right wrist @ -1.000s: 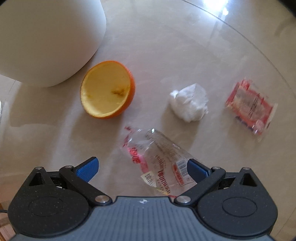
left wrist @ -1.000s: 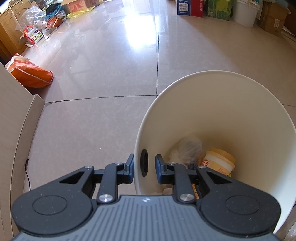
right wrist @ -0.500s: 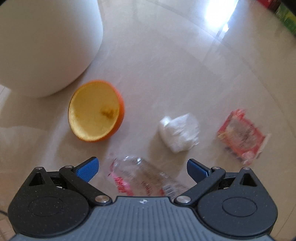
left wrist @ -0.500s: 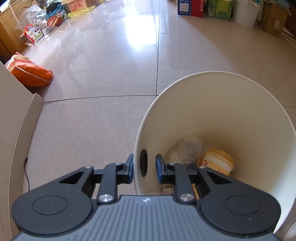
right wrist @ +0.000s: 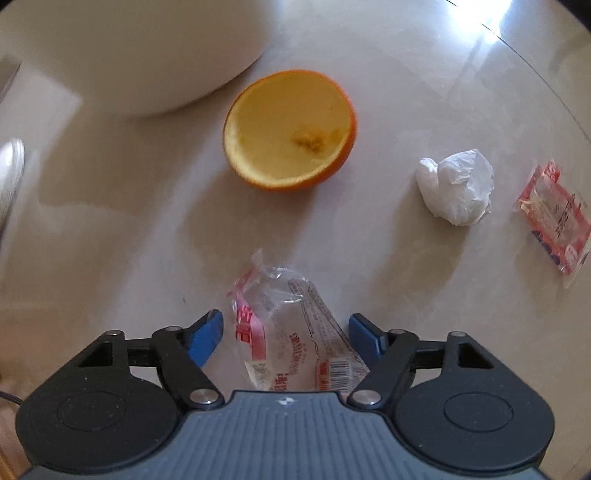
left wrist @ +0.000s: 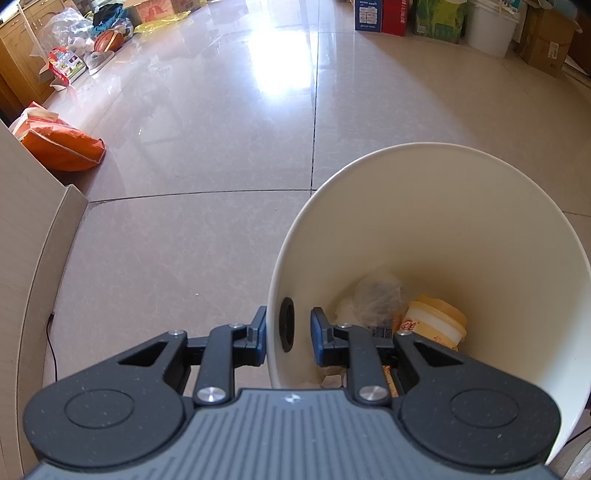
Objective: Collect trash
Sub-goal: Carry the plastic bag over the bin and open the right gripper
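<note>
My left gripper [left wrist: 288, 332] is shut on the rim of the white trash bin [left wrist: 461, 229], one finger outside the wall and one inside. The bin tilts toward me and holds a yellow noodle cup [left wrist: 436, 325] and a crumpled plastic bag [left wrist: 376, 299]. My right gripper [right wrist: 285, 332] is open over the glass tabletop [right wrist: 147, 229], its blue fingertips either side of a clear plastic wrapper [right wrist: 291, 328] with red print. Beyond it lie an orange peel half [right wrist: 290, 129], a white tissue ball [right wrist: 456, 186] and a red wrapper [right wrist: 554, 218]. The trash bin's outer side [right wrist: 129, 48] shows at top left.
Tiled floor [left wrist: 221, 147] spreads beyond the bin. An orange bag [left wrist: 59, 144] lies at the left, with boxes and a white bucket [left wrist: 487, 26] along the far wall. A pale furniture panel [left wrist: 22, 221] rises at the left.
The right gripper's fingers have narrowed around the clear wrapper, and the view has shifted so the orange peel sits more central. The left gripper still holds the bin.
</note>
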Available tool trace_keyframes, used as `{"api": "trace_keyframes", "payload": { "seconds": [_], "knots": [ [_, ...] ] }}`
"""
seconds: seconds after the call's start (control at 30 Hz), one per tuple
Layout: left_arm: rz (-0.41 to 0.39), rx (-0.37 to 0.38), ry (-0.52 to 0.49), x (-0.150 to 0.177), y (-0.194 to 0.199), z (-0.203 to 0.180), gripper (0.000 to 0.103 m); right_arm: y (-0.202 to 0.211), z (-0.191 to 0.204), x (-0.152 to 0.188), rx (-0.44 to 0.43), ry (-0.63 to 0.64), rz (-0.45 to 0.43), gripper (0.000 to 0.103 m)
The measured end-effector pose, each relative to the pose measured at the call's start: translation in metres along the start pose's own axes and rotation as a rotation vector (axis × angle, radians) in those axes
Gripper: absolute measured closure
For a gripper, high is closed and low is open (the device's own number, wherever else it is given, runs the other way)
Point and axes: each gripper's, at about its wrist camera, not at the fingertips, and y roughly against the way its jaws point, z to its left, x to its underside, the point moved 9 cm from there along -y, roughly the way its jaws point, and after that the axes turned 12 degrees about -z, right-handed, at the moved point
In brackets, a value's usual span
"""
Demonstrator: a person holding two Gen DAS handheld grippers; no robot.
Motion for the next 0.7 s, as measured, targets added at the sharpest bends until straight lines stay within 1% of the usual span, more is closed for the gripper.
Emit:
{"api": "trace_keyframes", "payload": {
  "seconds": [0.03,0.1,0.13,0.17,0.2,0.23,0.3,0.4,0.53,0.7],
  "knots": [
    [-0.001,0.000,-0.002,0.000,0.000,0.000,0.083,0.000,0.002,0.001,0.008,0.016,0.004,0.031],
    [-0.002,-0.001,-0.003,0.000,0.000,0.000,0.082,0.000,0.005,0.004,0.023,0.032,0.011,0.044],
    [-0.002,-0.001,-0.005,0.001,0.000,0.000,0.083,0.002,0.005,0.005,0.025,0.031,0.015,0.047],
    [-0.003,-0.001,-0.005,0.001,0.000,-0.001,0.083,0.003,0.006,0.006,0.028,0.026,0.020,0.054],
    [-0.003,-0.001,-0.007,0.001,0.001,-0.001,0.083,0.004,0.007,0.005,0.028,0.017,0.024,0.058],
    [-0.005,-0.002,-0.012,0.001,0.001,-0.001,0.083,0.006,0.008,0.006,0.028,0.010,0.023,0.060],
    [-0.005,-0.005,-0.014,0.001,0.001,-0.001,0.083,0.012,0.008,0.008,0.037,0.000,0.026,0.068],
    [-0.007,-0.011,-0.022,0.001,0.001,-0.003,0.082,0.027,0.009,0.003,0.054,0.002,0.030,0.070],
    [-0.009,-0.006,-0.017,0.001,0.001,-0.003,0.082,0.059,0.013,-0.007,0.058,-0.022,-0.014,0.071],
    [-0.011,-0.007,-0.021,0.001,0.002,-0.004,0.082,0.129,0.023,-0.038,0.081,-0.013,-0.098,0.071]
  ]
}}
